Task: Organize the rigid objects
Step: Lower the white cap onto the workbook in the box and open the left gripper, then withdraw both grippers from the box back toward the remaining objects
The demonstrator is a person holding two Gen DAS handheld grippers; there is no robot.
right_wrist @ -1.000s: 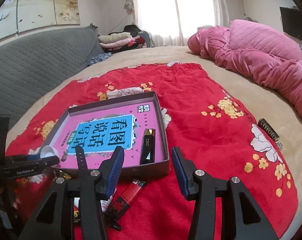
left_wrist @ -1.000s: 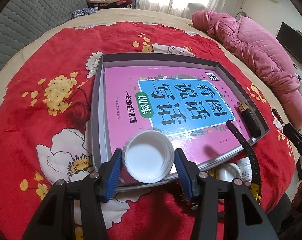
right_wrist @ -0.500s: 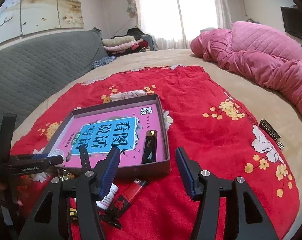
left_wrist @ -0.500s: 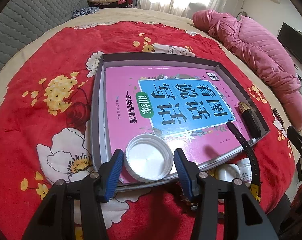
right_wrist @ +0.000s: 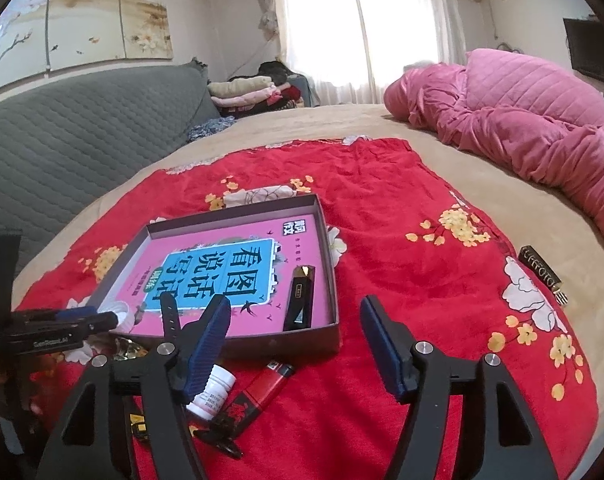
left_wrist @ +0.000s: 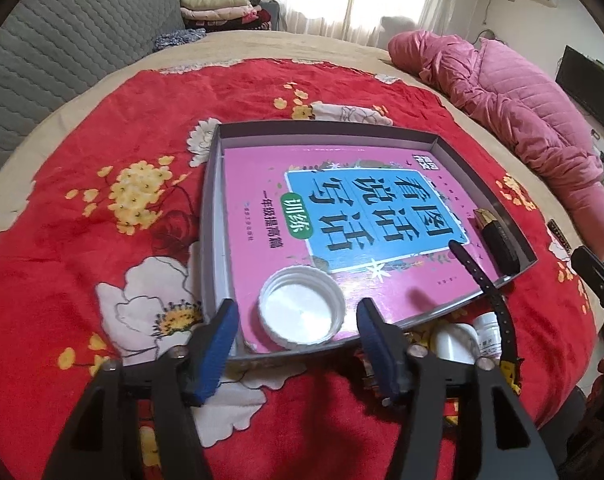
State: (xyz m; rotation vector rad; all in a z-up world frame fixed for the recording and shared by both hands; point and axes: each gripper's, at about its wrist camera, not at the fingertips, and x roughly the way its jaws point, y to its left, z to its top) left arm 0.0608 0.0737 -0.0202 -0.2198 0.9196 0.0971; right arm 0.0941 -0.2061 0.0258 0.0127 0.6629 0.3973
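Note:
A white screw cap (left_wrist: 302, 308) lies open side up on the pink book (left_wrist: 342, 216), in the near left corner of the grey tray (left_wrist: 213, 200). My left gripper (left_wrist: 297, 336) straddles the cap, its jaws opening, with a gap on each side of the cap. A black gold-tipped stick (right_wrist: 299, 300) and a black strap (left_wrist: 482, 280) rest at the tray's right side. My right gripper (right_wrist: 295, 344) hovers over the tray's near wall, its jaws opening with nothing between them. Below it lie a small white bottle (right_wrist: 213, 390) and a red lighter (right_wrist: 261, 390).
A red flowered blanket (right_wrist: 402, 220) covers the bed. A dark lettered bar (right_wrist: 540, 274) lies near the blanket's right edge. A pink quilt (right_wrist: 522, 136) is heaped at the far right, and a grey padded headboard (right_wrist: 61, 140) runs along the left.
The left jaws have spread off the white cap, which has dropped flat onto the book in the tray. The right jaws have also widened.

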